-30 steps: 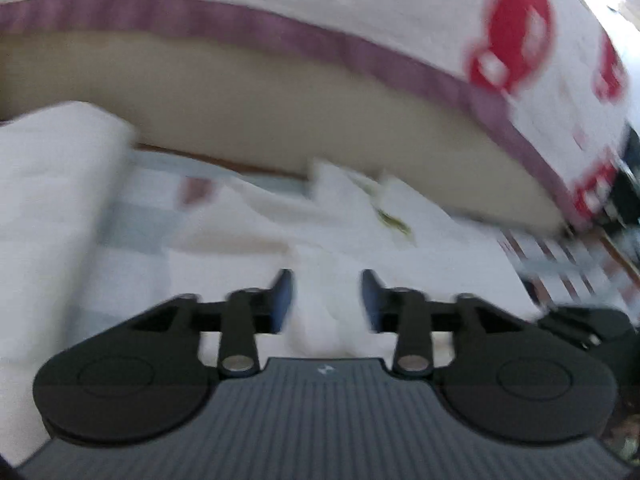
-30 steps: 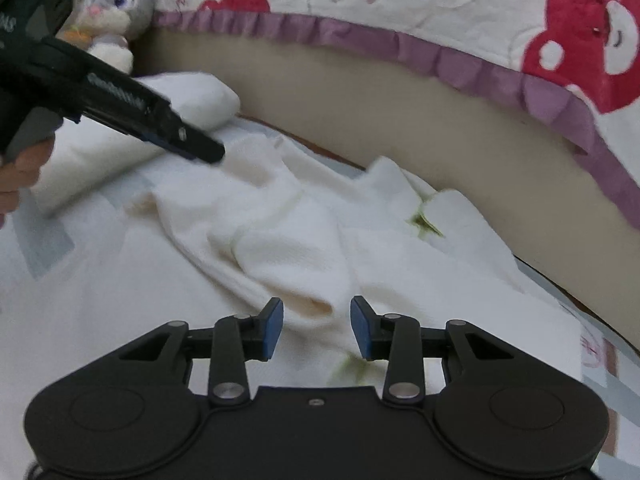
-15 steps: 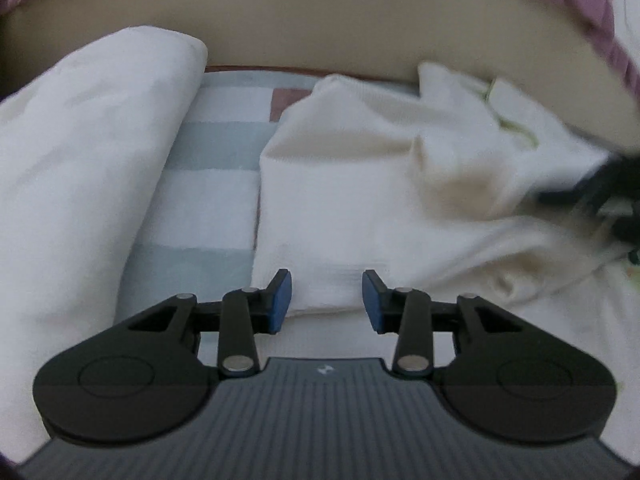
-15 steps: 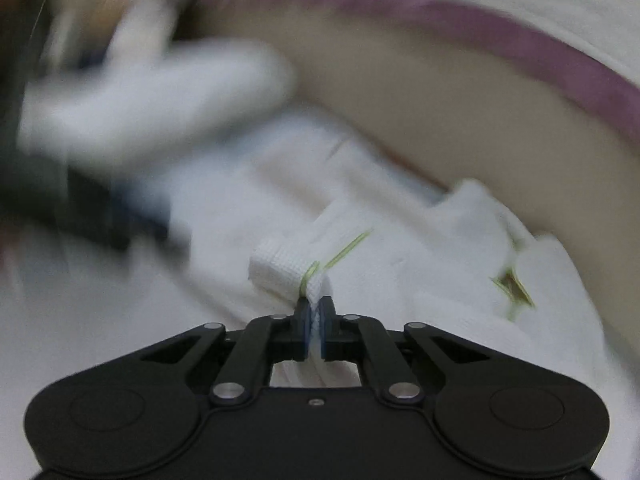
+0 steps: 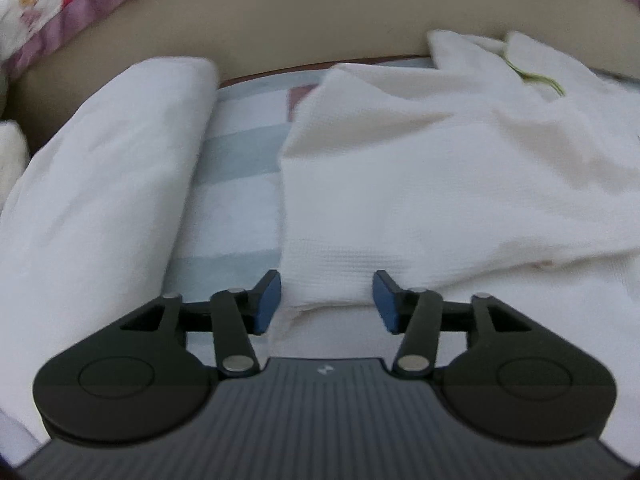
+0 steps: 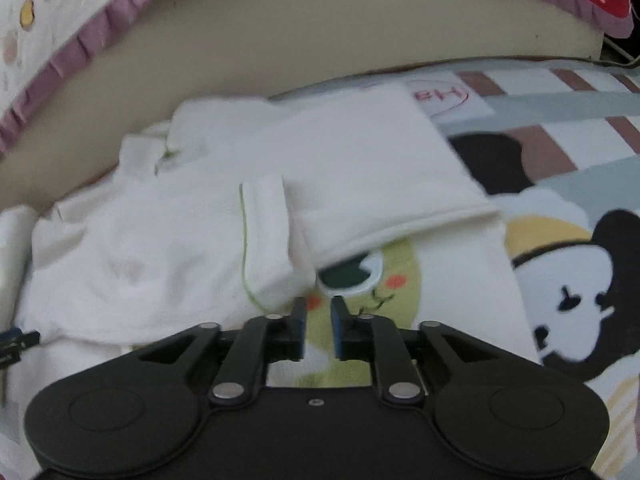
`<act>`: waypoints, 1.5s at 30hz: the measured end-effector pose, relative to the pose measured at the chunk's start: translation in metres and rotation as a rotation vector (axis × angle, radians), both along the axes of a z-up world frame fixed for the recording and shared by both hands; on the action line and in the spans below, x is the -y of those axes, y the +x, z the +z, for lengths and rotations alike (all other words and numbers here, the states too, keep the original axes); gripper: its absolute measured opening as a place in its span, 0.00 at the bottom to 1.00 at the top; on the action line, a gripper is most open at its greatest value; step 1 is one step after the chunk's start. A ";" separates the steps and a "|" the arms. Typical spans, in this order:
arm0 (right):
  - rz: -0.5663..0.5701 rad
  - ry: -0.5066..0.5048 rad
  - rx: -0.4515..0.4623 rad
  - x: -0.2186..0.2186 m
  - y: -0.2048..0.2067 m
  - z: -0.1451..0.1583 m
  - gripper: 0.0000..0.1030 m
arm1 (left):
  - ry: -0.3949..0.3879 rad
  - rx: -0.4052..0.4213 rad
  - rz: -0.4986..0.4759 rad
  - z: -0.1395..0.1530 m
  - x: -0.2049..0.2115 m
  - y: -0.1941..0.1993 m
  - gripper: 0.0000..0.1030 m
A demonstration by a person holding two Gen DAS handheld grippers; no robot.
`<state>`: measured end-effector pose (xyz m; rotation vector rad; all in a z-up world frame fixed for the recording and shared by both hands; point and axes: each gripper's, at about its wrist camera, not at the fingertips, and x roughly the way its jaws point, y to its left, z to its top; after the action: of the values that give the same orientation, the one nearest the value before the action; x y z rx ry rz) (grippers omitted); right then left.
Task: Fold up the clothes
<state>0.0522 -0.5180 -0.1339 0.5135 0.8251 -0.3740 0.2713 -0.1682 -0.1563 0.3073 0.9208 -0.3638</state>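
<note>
Cloth everywhere here: a cream shirt (image 5: pixel 460 168) lies spread on the patterned sheet (image 6: pixel 560 264), close against the padded bumper (image 5: pixel 320 20). The left gripper (image 5: pixel 326 300) sits low with its jaws wide apart, straddling the shirt's near corner, a placing that suits pinching the hem, though nothing is pinched. A rolled white towel (image 5: pixel 104 200) lies just left of it, a strip of striped sheet between. Over on the other side, the right gripper (image 6: pixel 319 326) has its jaws nearly together with a narrow gap, empty, hovering over the cartoon print just beside a green-trimmed cuff (image 6: pixel 266 236) that lies turned in across the body. One sleeve laid inward reads as a fold partway made, with the left edge not turned in.
</note>
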 end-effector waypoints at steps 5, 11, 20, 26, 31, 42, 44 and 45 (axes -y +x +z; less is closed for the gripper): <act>0.122 -0.036 0.144 0.012 0.011 0.018 0.59 | -0.163 -0.057 0.044 0.003 -0.019 0.019 0.51; 0.271 -0.144 0.030 0.024 0.076 -0.007 0.58 | -0.255 0.003 0.032 0.011 -0.023 0.014 0.50; 0.278 -0.327 0.220 0.006 0.042 0.028 0.06 | -0.288 0.060 -0.015 0.011 -0.017 0.008 0.51; 0.193 -0.343 0.106 0.023 0.029 0.036 0.06 | -0.185 -0.036 -0.063 -0.012 0.000 0.007 0.52; 0.139 -0.341 0.071 0.026 0.008 0.051 0.06 | -0.160 -0.072 -0.051 -0.020 0.000 0.010 0.55; 0.146 -0.313 -0.054 0.049 0.003 0.017 0.05 | -0.120 -0.101 0.057 -0.029 -0.013 0.020 0.79; 0.182 -0.332 -0.099 0.049 0.008 0.006 0.06 | -0.126 -0.109 0.068 -0.028 -0.015 0.020 0.79; 0.197 -0.359 -0.124 0.047 0.009 0.002 0.16 | -0.124 -0.110 0.073 -0.028 -0.015 0.020 0.79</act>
<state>0.0616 -0.5652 -0.1323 0.0742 0.8965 -0.3645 0.2910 -0.1531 -0.1842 0.1405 1.0104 -0.3714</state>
